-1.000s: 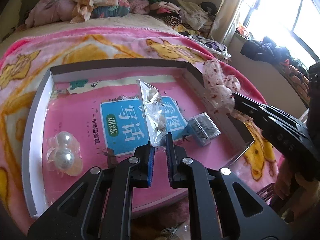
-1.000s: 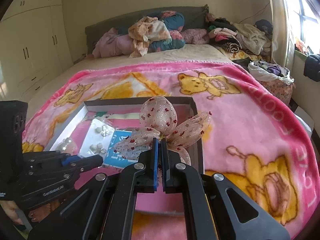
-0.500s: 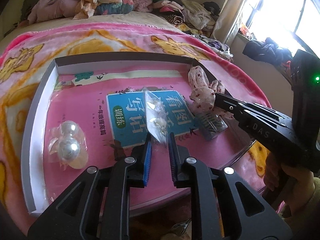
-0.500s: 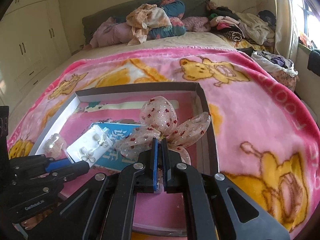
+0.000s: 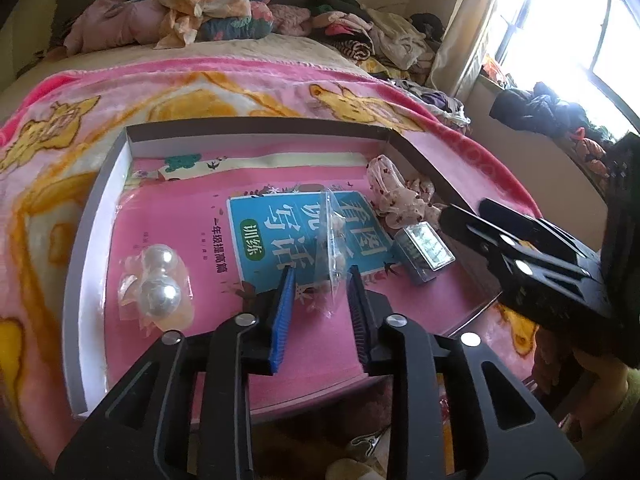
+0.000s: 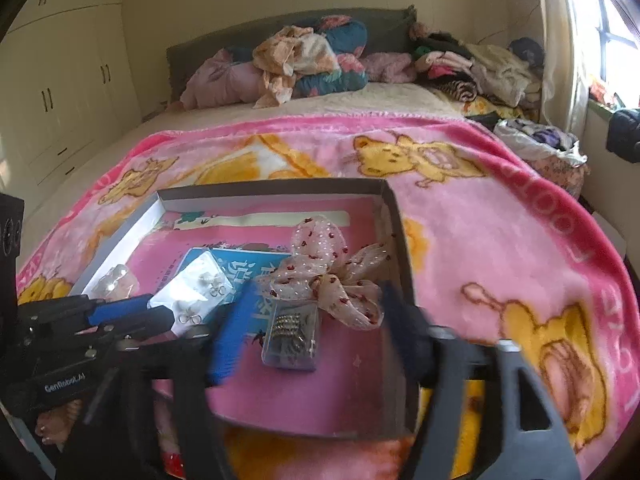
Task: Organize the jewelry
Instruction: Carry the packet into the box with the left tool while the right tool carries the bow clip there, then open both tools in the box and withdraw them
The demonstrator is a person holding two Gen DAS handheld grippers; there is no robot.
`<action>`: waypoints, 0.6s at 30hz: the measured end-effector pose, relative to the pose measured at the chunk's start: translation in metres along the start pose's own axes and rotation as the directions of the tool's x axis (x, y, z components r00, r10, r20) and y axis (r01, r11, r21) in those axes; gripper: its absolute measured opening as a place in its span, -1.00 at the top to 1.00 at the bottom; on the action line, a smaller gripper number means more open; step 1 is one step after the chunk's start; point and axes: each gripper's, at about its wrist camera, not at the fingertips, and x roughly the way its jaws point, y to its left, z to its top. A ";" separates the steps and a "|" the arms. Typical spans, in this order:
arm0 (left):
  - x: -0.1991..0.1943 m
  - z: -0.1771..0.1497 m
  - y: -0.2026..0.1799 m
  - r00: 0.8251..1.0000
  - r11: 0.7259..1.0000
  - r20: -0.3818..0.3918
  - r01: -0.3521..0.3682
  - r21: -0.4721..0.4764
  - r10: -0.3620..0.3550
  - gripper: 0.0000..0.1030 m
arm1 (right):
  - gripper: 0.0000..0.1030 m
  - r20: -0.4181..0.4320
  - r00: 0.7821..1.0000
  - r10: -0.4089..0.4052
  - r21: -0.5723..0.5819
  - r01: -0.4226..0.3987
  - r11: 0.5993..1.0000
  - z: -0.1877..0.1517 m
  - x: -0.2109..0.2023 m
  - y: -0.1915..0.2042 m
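A shallow grey box [image 5: 256, 125] with a pink printed floor lies on the bed. In it are a clear bag of earrings [image 5: 334, 248], a pink dotted fabric bow [image 5: 396, 196], a small clear case of dark hair clips [image 5: 424, 250] and a bag with two large pearls [image 5: 158, 288]. My left gripper [image 5: 320, 280] is open, with the earring bag standing loose between its fingers. My right gripper [image 6: 312, 316] is open over the clip case [image 6: 291, 336], just in front of the bow [image 6: 332, 276].
A pink cartoon blanket [image 6: 500, 220] covers the bed around the box. Piles of clothes [image 6: 312, 60] lie at the headboard. White wardrobes [image 6: 52, 88] stand at the left, a bright window [image 5: 580, 28] at the right.
Both grippers have opened. The left one released the earring bag in the box middle; the right one lowered the bow into the box's right side and let it go.
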 end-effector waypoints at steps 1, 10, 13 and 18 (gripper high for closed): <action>-0.002 0.000 0.000 1.000 1.000 0.004 -0.003 -0.002 0.003 0.49 | -0.41 0.006 1.000 0.004 -0.003 -0.004 1.000 -0.001 -0.003 0.000; -0.016 -0.005 0.002 0.999 1.000 0.039 -0.021 -0.017 0.022 -0.08 | -0.69 0.063 0.998 0.003 0.032 -0.005 0.999 -0.013 -0.031 -0.006; -0.025 -0.006 0.000 0.998 1.000 0.060 -0.023 -0.016 0.024 -0.27 | -0.80 0.084 0.996 -0.006 0.030 0.003 1.000 -0.016 -0.043 -0.006; -0.039 -0.009 -0.002 0.996 1.000 0.088 -0.019 -0.023 0.021 -0.58 | -0.82 0.109 0.994 -0.009 0.032 0.005 0.999 -0.019 -0.061 -0.005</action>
